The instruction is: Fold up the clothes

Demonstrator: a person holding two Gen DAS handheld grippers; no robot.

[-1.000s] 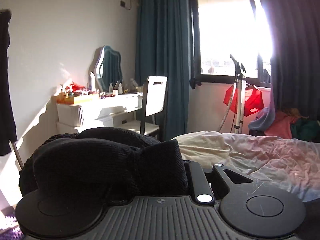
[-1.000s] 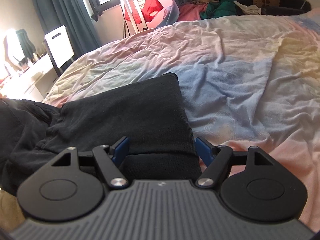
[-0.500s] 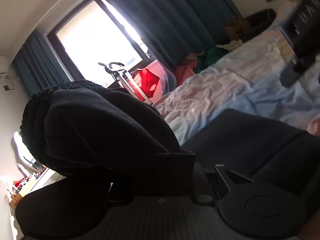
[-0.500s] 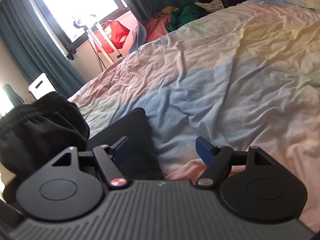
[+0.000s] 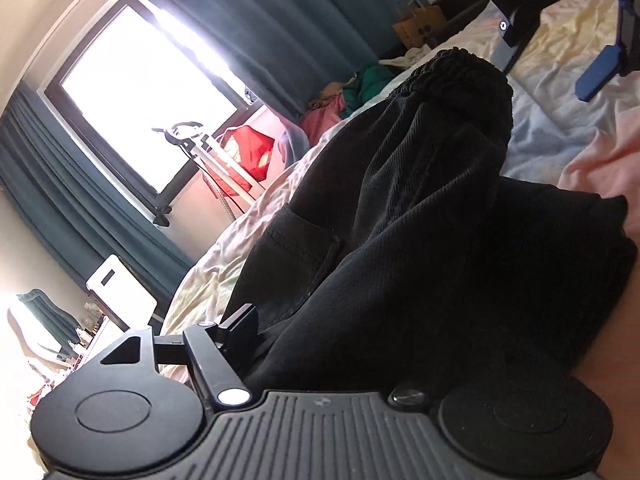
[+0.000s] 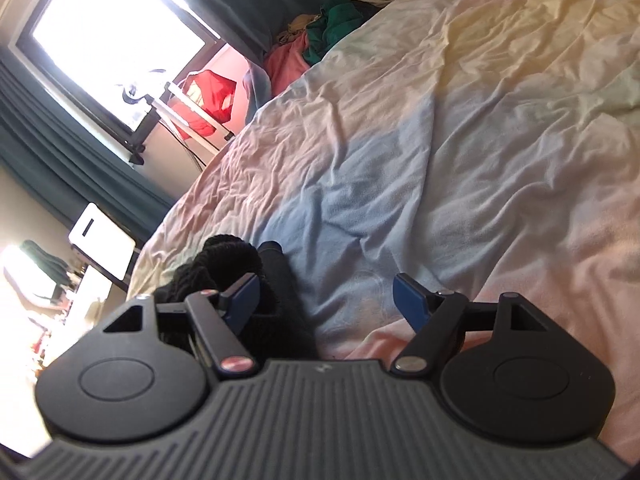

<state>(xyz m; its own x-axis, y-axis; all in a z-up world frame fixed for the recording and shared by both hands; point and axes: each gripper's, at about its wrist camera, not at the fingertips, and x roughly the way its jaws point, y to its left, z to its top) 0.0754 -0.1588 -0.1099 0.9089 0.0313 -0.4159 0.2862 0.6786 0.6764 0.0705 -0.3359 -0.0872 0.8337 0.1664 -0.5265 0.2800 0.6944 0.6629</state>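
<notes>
A black ribbed garment (image 5: 420, 240) lies heaped on the pastel bed sheet (image 5: 560, 132), its elastic waistband bunched at the top. My left gripper (image 5: 332, 320) sits low against the heap with its jaws opening. The cloth lies between them and covers the right finger, while the left finger (image 5: 240, 322) stands free of the fabric. Beyond the heap, a blue pad (image 5: 598, 74) of the right gripper hangs over the sheet. In the right wrist view my right gripper (image 6: 328, 300) stands open above bare sheet (image 6: 440, 160), with the black garment (image 6: 240, 264) just past its left pad.
A bright window (image 6: 120, 40) with dark teal curtains (image 5: 100, 200) lies beyond the bed. A garment steamer stand with a red top (image 6: 208, 96), a pile of coloured clothes (image 6: 320, 40), a white chair (image 6: 102, 240) and a cluttered dressing table (image 5: 60, 352) line the bed's far side.
The left gripper came down from mid-air to the bed, rolled over, and its jaws spread apart, laying the bunched cloth on the folded part. The right gripper slid right off the garment and rolled.
</notes>
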